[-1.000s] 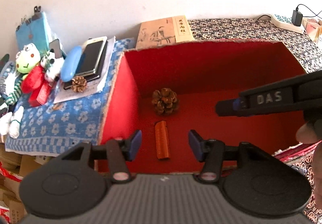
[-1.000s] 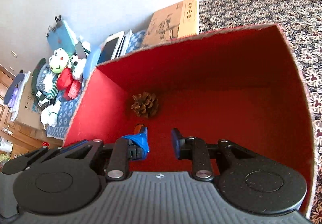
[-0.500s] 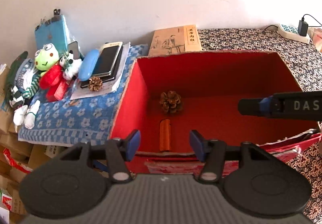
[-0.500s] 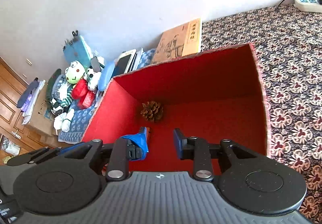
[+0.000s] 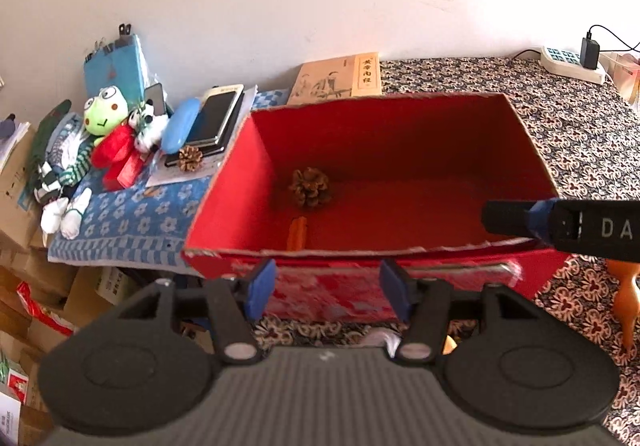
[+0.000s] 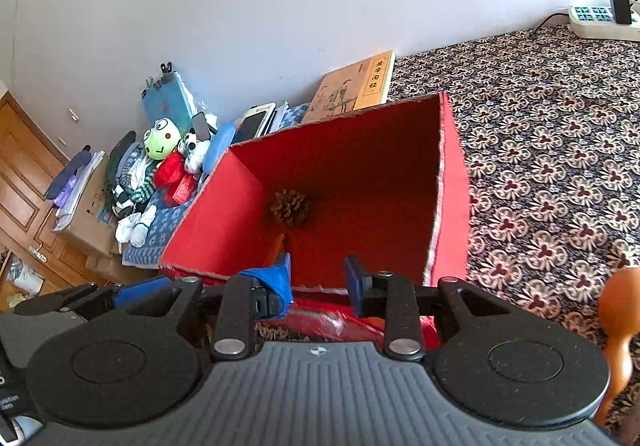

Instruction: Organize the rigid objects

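An open red box (image 5: 248, 185) stands on the patterned cloth. On its floor lie a brown pine cone (image 5: 310, 187) (image 6: 291, 207) and a short orange-brown stick (image 5: 298, 234) (image 6: 279, 244). My left gripper (image 5: 328, 288) hangs in front of the box's near wall, outside it; its jaws are opening and nothing is between them. My right gripper (image 6: 318, 278) is also outside the near rim, open and empty. One of its fingers (image 5: 520, 221) reaches in from the right in the left wrist view. A second pine cone (image 5: 190, 158) rests left of the box.
Left of the box, a blue flowered cloth (image 5: 132, 221) carries phones (image 5: 216, 119), a blue case (image 5: 180, 125) and a frog plush (image 5: 102, 117). A book (image 5: 340, 79) leans on the wall behind. A power strip (image 5: 572, 63) is far right; an orange wooden gourd (image 6: 618, 326) stands near right.
Both grippers have drawn back and up out of the box, so the whole box now shows. The left jaws stand a little wider. The cone and stick have not moved.
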Tool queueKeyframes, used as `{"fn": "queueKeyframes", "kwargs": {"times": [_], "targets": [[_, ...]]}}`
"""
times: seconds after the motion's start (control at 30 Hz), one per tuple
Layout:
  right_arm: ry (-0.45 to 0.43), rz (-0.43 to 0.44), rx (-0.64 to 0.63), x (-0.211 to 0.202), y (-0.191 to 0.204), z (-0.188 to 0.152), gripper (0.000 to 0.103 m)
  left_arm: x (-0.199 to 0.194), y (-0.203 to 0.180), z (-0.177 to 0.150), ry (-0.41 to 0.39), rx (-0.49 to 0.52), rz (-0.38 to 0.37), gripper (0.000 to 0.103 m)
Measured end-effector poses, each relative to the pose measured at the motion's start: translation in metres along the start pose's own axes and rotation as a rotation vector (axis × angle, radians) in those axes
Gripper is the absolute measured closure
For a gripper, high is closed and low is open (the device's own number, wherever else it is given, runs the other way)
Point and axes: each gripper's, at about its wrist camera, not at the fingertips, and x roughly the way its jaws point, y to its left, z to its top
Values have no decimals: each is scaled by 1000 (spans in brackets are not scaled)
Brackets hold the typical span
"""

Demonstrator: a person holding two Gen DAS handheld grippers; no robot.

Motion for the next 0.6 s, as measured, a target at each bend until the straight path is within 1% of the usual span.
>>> {"fn": "queueKeyframes", "kwargs": {"times": [0.2, 0.33, 0.43, 0.6], "targets": [[17, 31, 20, -14, -13, -11, 90, -8, -17, -12, 28, -23, 1, 40], [28, 46, 36, -22, -20, -18, 90, -15, -27, -22, 33, -16, 13, 39], [39, 66, 36, -27, -22, -27, 90, -17, -29, -29, 42, -23, 15, 38], [47, 74, 52, -29, -23, -38, 90, -11, -26, -34, 69, -18, 6, 37]]}}
